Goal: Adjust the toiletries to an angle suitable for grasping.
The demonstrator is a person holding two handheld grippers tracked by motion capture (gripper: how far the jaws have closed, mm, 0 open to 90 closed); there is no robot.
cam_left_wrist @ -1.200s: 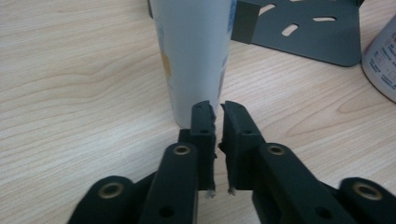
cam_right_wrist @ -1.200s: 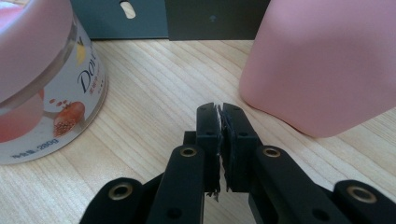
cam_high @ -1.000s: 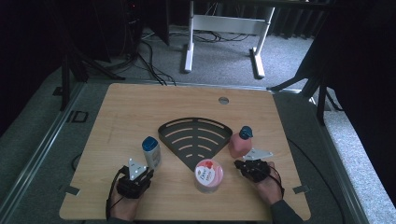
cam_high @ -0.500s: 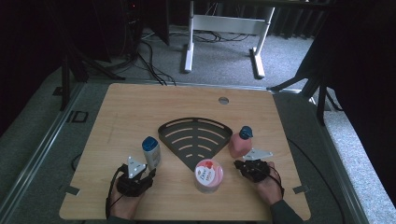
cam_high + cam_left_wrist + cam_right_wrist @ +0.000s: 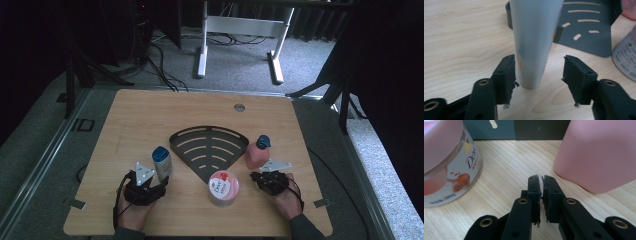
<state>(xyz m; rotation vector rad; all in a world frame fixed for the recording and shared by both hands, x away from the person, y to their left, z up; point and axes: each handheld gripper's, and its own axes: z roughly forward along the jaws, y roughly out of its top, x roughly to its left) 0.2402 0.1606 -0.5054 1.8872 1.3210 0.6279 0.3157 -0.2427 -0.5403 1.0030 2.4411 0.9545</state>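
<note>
A pale grey tube with a blue cap [image 5: 161, 162] stands upright on the wooden table [image 5: 150, 120]. In the left gripper view the tube [image 5: 534, 37] rises between my left gripper's [image 5: 537, 75] jaws, which have just been opening; neither pad presses on it. From above, the left gripper [image 5: 157, 182] sits just in front of the tube. My right gripper [image 5: 541, 182] is shut with nothing between its jaws and rests on the table in front of a pink bottle [image 5: 599, 152]. From above, the right gripper [image 5: 264, 176] lies just before that blue-capped bottle [image 5: 257, 152].
A black fan-shaped slotted rack [image 5: 207, 147] lies mid-table, its edge behind the tube [image 5: 589, 32]. A pink-lidded jar [image 5: 223, 187] stands between the two hands, left of the right gripper [image 5: 446, 162]. A cable hole [image 5: 239, 107] marks the far edge.
</note>
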